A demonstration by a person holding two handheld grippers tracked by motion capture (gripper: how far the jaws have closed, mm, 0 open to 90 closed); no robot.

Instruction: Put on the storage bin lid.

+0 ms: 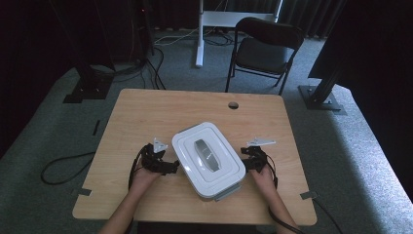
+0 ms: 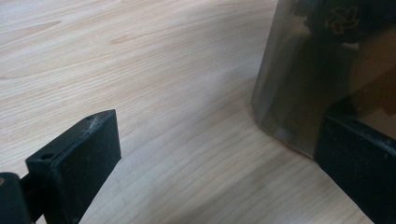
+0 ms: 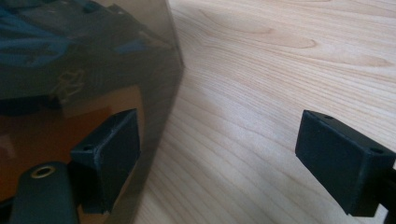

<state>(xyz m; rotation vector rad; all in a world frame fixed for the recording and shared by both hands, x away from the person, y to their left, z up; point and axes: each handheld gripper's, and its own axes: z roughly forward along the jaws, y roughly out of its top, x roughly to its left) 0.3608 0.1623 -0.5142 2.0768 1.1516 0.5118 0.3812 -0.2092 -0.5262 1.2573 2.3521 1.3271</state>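
A storage box (image 1: 208, 158) with a white lid and a grey handle (image 1: 204, 155) sits on the near middle of the wooden table (image 1: 146, 112). My left gripper (image 1: 170, 166) rests against the box's left side. In the left gripper view its jaws (image 2: 219, 140) are open: one is over bare wood, the other in front of the smoky translucent box wall (image 2: 303, 70). My right gripper (image 1: 245, 163) is at the box's right side. It is also open (image 3: 222, 140), with one jaw in front of the dark box wall (image 3: 93, 56). Nothing lies between either pair of jaws.
The tabletop has a round cable hole (image 1: 233, 105) near its far edge. Beyond the table stand a black folding chair (image 1: 265, 48), a white desk leg (image 1: 199, 34) and black stands (image 1: 87, 83). Cables lie on the grey carpet at the left (image 1: 63, 168).
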